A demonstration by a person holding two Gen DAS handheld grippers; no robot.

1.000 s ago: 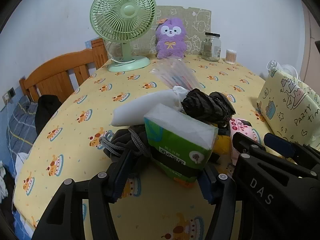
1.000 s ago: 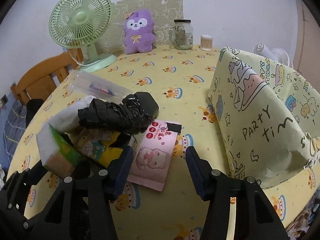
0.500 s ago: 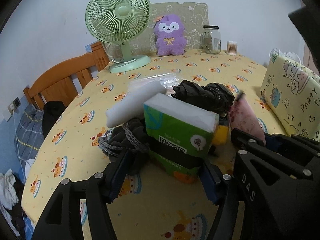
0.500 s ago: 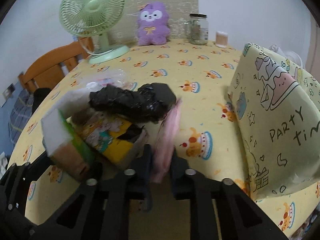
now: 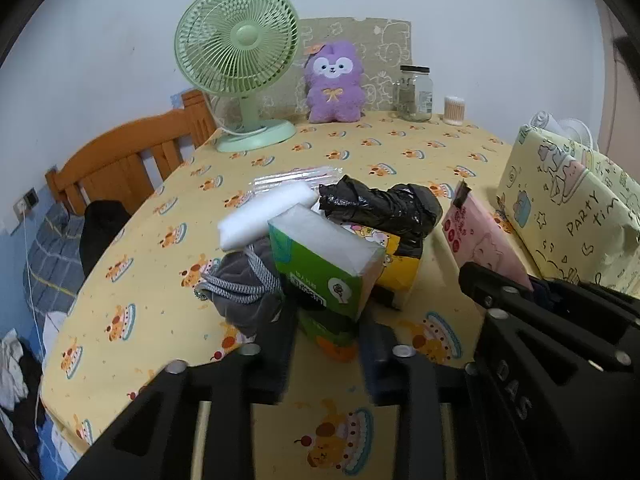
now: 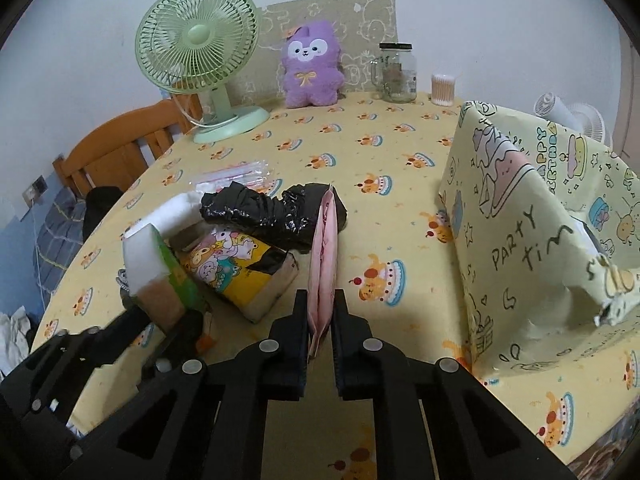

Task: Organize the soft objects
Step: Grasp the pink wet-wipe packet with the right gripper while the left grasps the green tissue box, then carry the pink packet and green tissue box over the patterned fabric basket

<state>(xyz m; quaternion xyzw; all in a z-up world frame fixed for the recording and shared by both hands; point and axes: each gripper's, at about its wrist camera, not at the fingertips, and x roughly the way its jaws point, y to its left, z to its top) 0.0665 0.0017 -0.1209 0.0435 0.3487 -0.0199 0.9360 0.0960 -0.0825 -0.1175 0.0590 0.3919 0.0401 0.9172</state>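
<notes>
Round table [image 5: 360,152] under a yellow cloth printed with cakes, pushed against a pale wall. At the far edge: green fan [image 5: 240,60], purple plush toy [image 5: 334,82], glass jar [image 5: 416,90], small tub of cotton swabs [image 5: 454,110]. Wooden chair [image 5: 120,160] at the left side. At the right, a box wrapped in party paper [image 6: 532,216], its near corner torn.

Mid-table, a heap of soft things: green tissue pack [image 5: 324,264] tilted up at the front, grey drawstring pouch [image 5: 248,288] just left of it and touching, white foam pad [image 5: 264,214] behind, crumpled black plastic bag [image 5: 384,206] on top of a yellow cartoon-printed pack [image 6: 240,276]. Clear packet of straws [image 5: 296,176] flat on the cloth beyond the heap.

Right gripper [image 6: 320,312] clamped on a pink packet [image 6: 326,248], held edge-on and upright, off the cloth, between the heap and the wrapped box. Left gripper [image 5: 324,344] parted, fingers either side of the lower part of the green tissue pack; contact with the pack impossible to tell, since the fingers are blurred.
</notes>
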